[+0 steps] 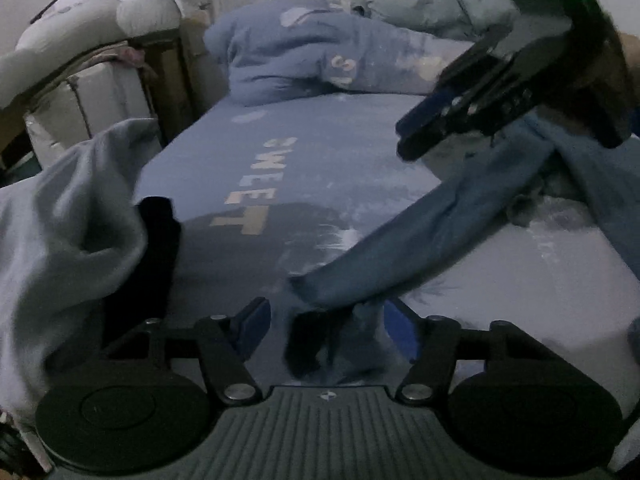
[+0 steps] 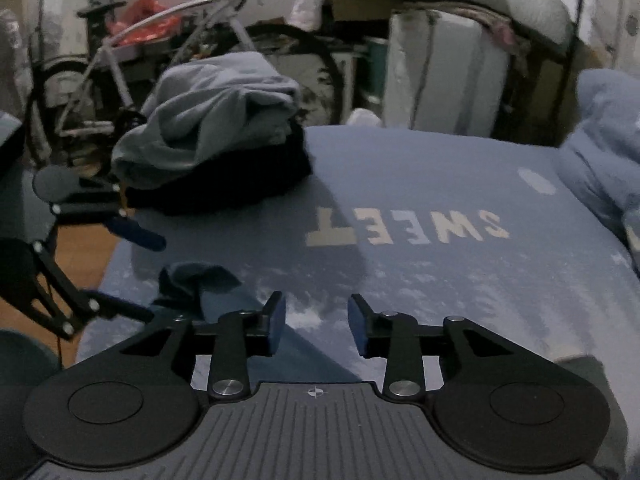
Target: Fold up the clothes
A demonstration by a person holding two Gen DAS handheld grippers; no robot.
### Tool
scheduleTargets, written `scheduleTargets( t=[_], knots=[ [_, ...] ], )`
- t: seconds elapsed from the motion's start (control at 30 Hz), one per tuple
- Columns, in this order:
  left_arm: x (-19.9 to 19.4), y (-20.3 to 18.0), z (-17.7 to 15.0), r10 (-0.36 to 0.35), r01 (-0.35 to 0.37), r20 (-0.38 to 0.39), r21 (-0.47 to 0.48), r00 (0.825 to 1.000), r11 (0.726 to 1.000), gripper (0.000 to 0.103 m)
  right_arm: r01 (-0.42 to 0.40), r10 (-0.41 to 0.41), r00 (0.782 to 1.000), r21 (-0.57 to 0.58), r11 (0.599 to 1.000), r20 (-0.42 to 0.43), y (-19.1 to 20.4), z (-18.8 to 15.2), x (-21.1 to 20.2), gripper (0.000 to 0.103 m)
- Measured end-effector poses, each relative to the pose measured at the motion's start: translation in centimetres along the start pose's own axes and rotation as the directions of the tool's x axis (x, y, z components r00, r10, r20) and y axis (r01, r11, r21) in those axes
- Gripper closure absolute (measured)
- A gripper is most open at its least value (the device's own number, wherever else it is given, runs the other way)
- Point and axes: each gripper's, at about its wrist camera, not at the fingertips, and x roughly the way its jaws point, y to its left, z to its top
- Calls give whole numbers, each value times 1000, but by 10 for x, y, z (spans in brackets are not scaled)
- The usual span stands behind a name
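The dusty-blue soft cloth garment (image 1: pixel 420 236) lies strung out across the blue bed sheet printed with the pale word SWEET (image 1: pixel 320 168), one long limb of it, a sleeve or a leg, running from the far right down to the near edge of the bed. Its dark-lined end (image 1: pixel 320 336) sits between the blue pads of the left hand-held gripper (image 1: pixel 324 320), whose fingers stand apart around it without pinching. In the right wrist view the same crumpled end (image 2: pixel 196 276) lies just left of the right hand-held gripper (image 2: pixel 317 324), which hangs with fingers apart over bare sheet and holds nothing.

The fabric looks light, limp and somewhat thick, so I judge it will sag and drag rather than hold a line; a bite on the hem or cuff, through both layers, should carry best, with the other grip taken further up the limb to keep it taut.

Beyond, a heap of pale grey-blue and black clothes (image 2: pixel 212 132) rests at the bed's corner, a rumpled blue quilt (image 1: pixel 304 52) lies at the head, and a bicycle (image 2: pixel 168 40) stands behind.
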Motion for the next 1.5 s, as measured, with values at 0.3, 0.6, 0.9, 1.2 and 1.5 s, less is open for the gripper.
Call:
scheduleTargets(
  t=[0.3, 0.6, 0.9, 1.2, 1.5],
  knots=[
    [10, 46, -11, 162, -153, 3, -299, 987, 942, 98, 229, -229, 973, 136, 964, -11, -68, -23, -51, 52],
    [8, 69, -16, 137, -96, 49, -487, 989, 868, 98, 461, -523, 849, 589, 664, -75, -219, -58, -108, 28],
    [-13, 56, -32, 107, -72, 47, -476, 993, 876, 98, 603, -512, 786, 610, 514, -347, -305, -92, -47, 23],
    [-21, 54, -29, 117, -72, 65, -477, 991, 876, 98, 727, -516, 685, 528, 438, -515, -348, -114, 14, 53],
    [-20, 81, -16, 133, -34, 122, -601, 984, 799, 98, 674, -580, 710, 624, 395, -400, -366, -101, -22, 99]
  ],
)
